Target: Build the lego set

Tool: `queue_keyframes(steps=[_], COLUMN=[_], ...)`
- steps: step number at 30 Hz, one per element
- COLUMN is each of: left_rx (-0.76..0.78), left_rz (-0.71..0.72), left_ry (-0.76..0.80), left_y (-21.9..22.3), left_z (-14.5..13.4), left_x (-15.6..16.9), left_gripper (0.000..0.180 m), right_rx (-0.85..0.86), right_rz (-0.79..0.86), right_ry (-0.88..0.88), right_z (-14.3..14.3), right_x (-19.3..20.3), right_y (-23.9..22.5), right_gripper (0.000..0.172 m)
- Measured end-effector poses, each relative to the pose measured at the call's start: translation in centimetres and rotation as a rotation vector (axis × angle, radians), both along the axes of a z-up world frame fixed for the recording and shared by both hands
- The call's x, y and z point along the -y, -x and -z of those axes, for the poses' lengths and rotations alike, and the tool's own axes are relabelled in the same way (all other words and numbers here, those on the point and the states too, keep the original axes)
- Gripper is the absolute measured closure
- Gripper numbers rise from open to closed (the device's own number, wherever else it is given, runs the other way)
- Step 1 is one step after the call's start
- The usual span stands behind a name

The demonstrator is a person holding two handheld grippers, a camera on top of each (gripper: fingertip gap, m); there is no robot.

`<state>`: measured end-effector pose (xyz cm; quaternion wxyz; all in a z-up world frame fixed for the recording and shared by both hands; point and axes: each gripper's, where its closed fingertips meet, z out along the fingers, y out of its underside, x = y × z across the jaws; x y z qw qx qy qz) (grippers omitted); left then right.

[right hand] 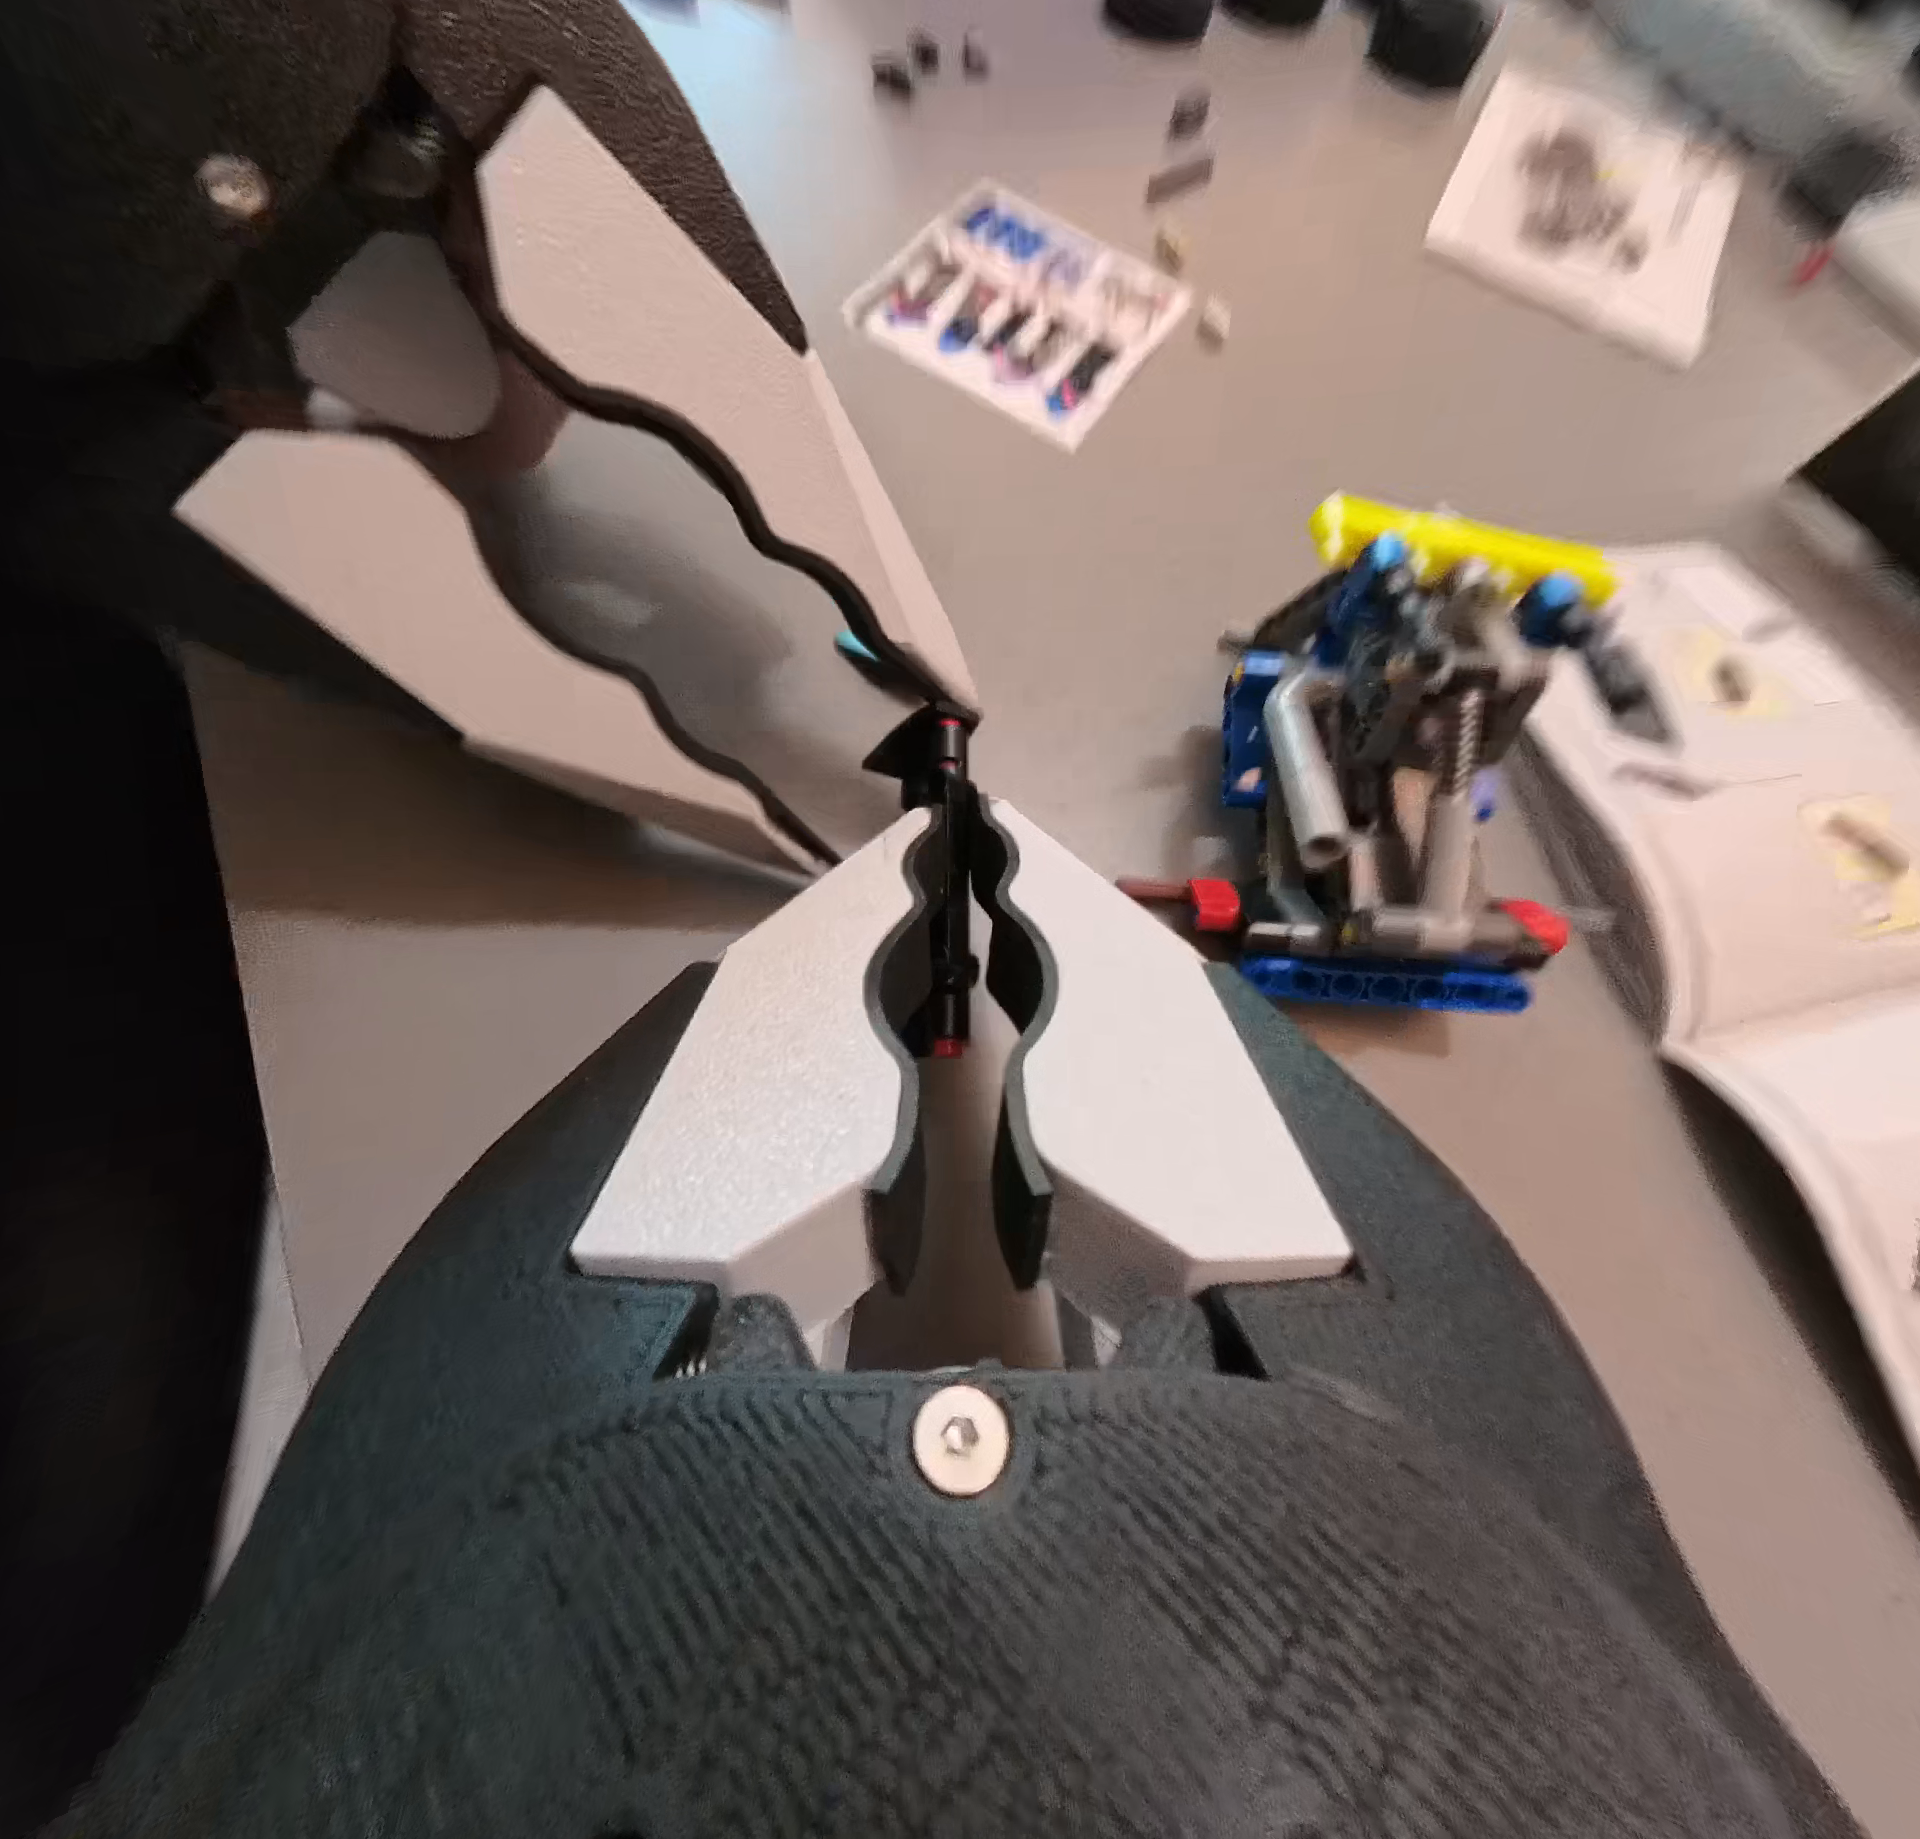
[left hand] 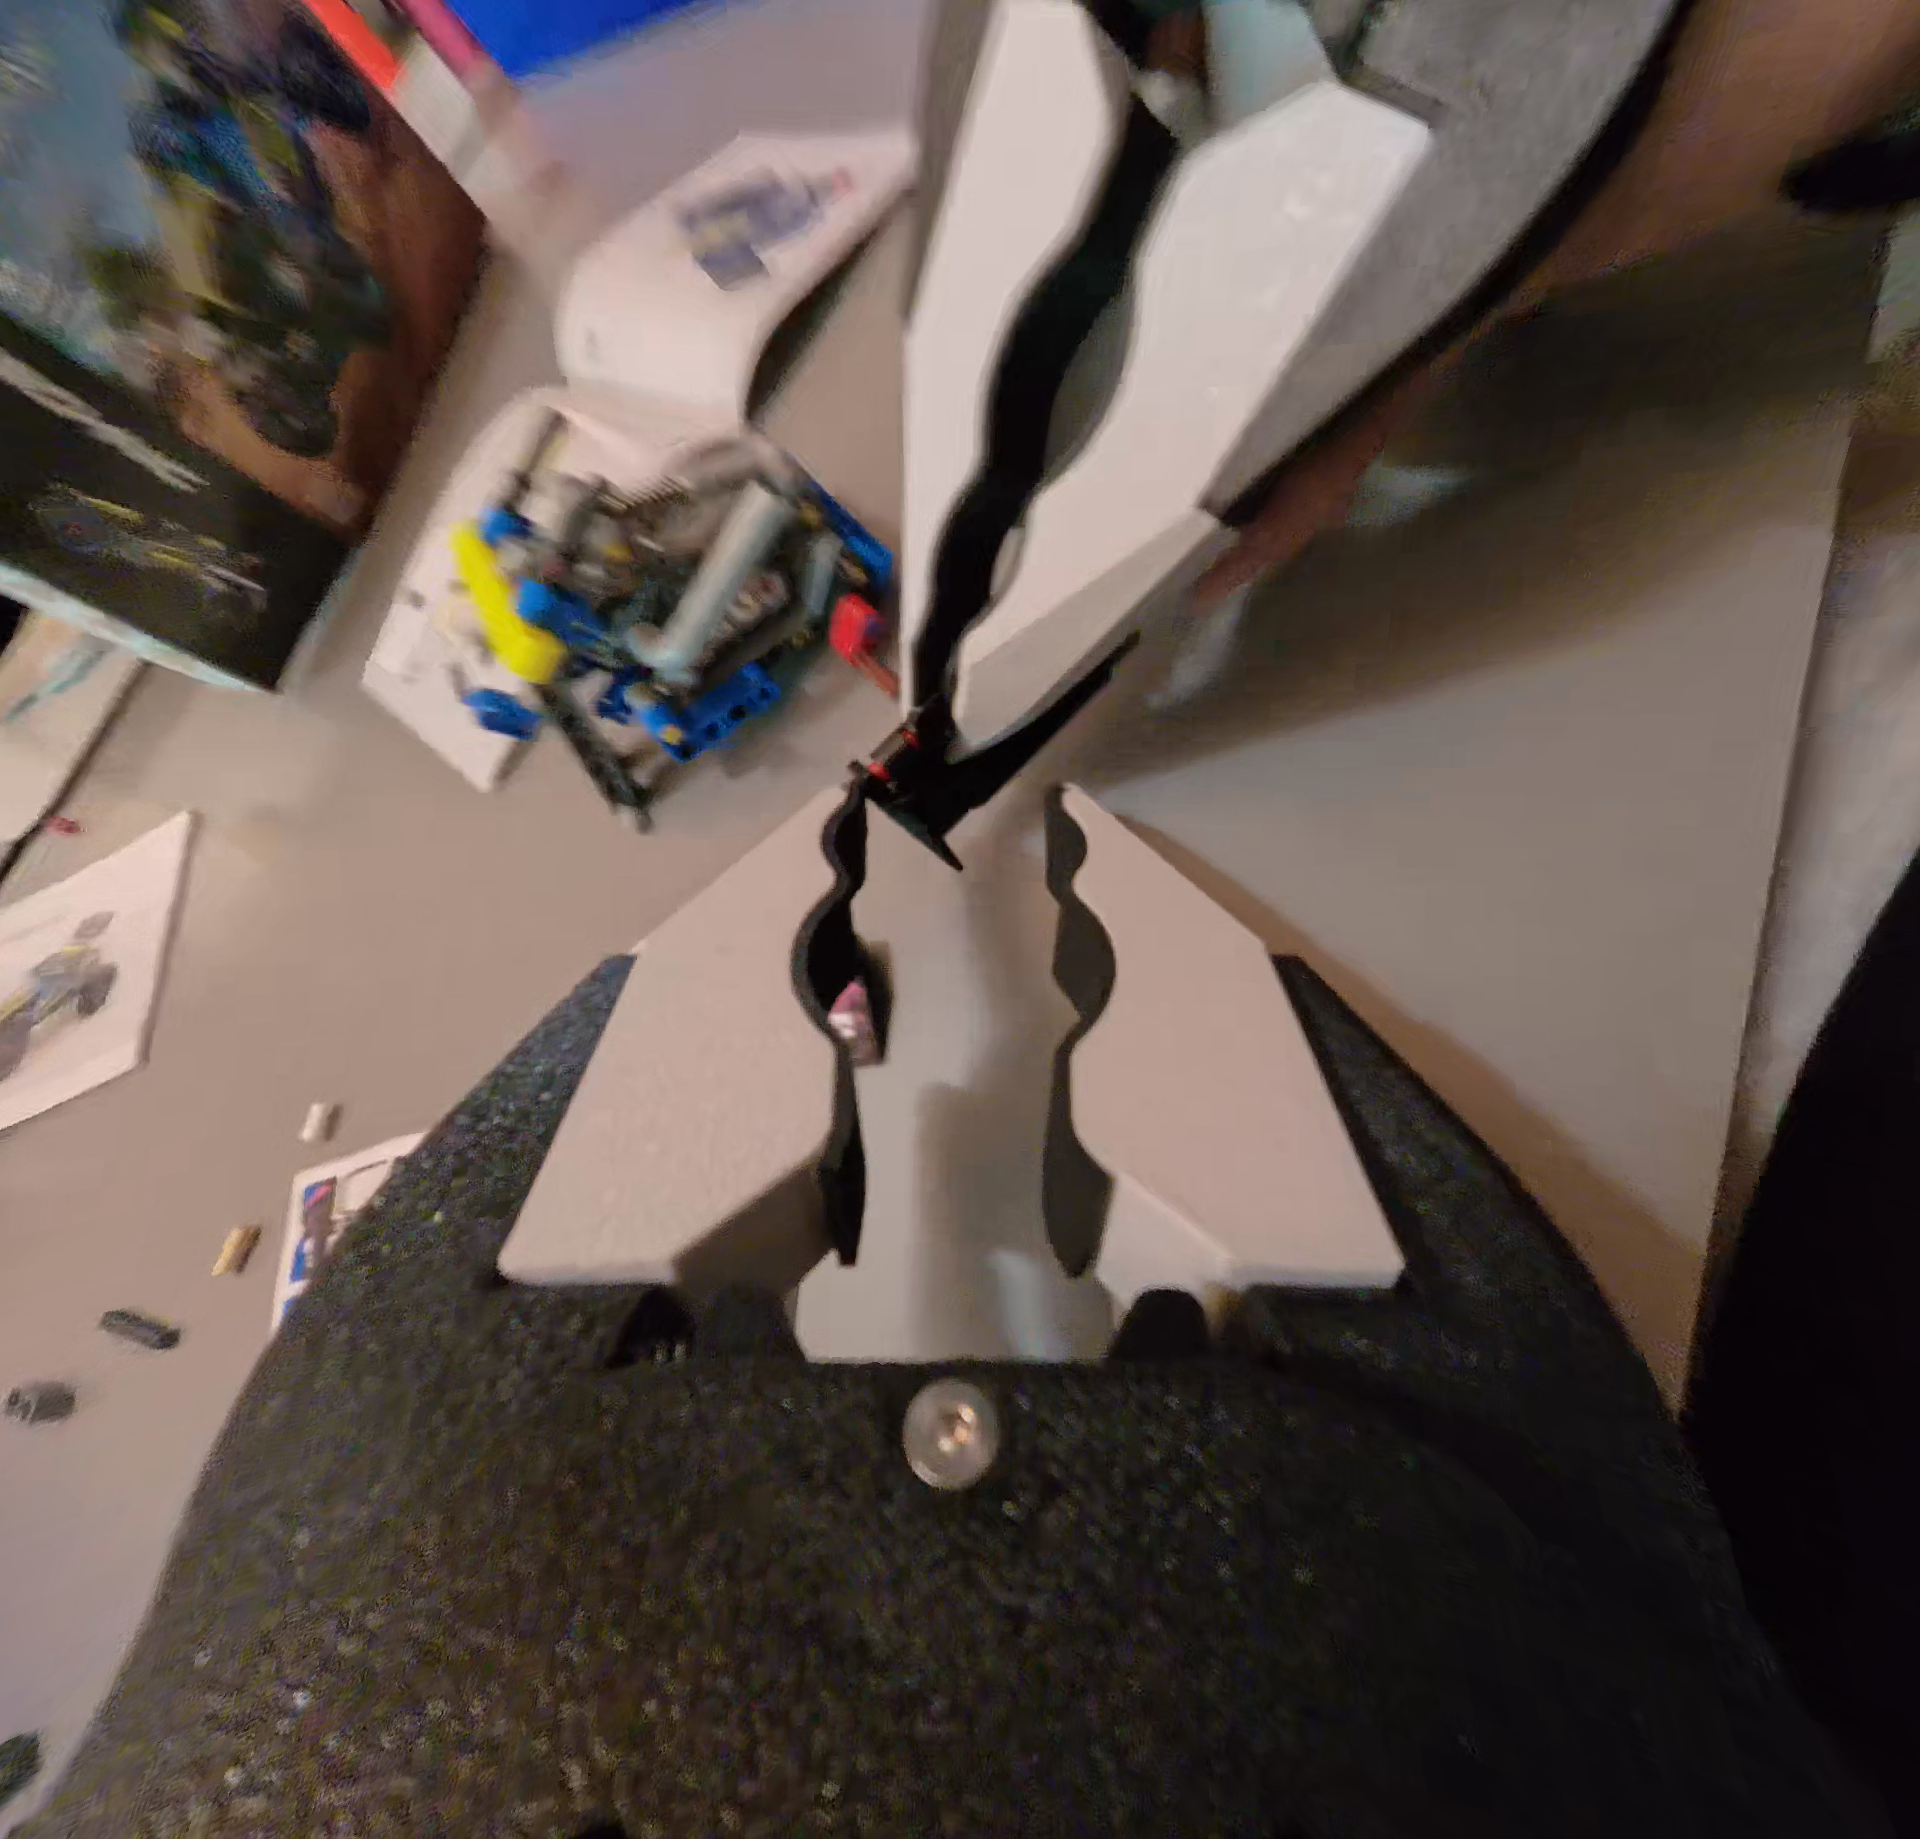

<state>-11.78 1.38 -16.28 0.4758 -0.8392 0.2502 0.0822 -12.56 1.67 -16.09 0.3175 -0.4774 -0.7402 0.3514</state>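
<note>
My right gripper [right hand: 956, 815] is shut on a thin black brick piece with red-tipped pins [right hand: 951, 906], which stands up between its pads and sticks out past the tips. In the left wrist view the right gripper [left hand: 930, 693] comes down from the top with the same piece [left hand: 920, 766] at its tips. My left gripper [left hand: 958, 802] is open just below it. One left fingertip [left hand: 847, 813] touches the black piece; the other stands well clear. In the right wrist view, one left fingertip [right hand: 940, 683] rests on the piece's top end.
A partly built model of blue, yellow and grey bricks [left hand: 644, 594] [right hand: 1403, 781] sits on an open instruction booklet [left hand: 717, 262] on the grey table [left hand: 1403, 906]. A dark picture box [left hand: 187, 283] stands at the left. A printed sheet [right hand: 1018, 314] and loose small pieces [left hand: 140, 1327] lie around. The grippers are tip to tip, or close to it.
</note>
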Motion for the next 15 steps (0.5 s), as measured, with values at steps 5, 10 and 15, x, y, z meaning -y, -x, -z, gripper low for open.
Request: queue_keyframes(steps=[5, 10, 15], left_rx=[0.157, 0.089, -0.090], left_rz=[0.049, 0.206, 0.364], left_ry=[-0.174, -0.279, -0.419], left_y=[0.1, -2.5, -3.4], left_z=[-5.4, -9.7, -12.0], left_x=[0.7, 1.9, 2.9], left_gripper=[0.152, 0.160, 0.167], right_rx=[-0.367, -0.727, -0.824], right_rz=[-0.190, -0.266, -0.332], right_ry=[-0.052, -0.036, -0.197], right_z=[-5.0, -10.6, -12.7], right_x=[1.5, 3.1, 4.4], right_y=[-0.6, -2.2, -3.5], right_gripper=[0.171, 0.172, 0.171])
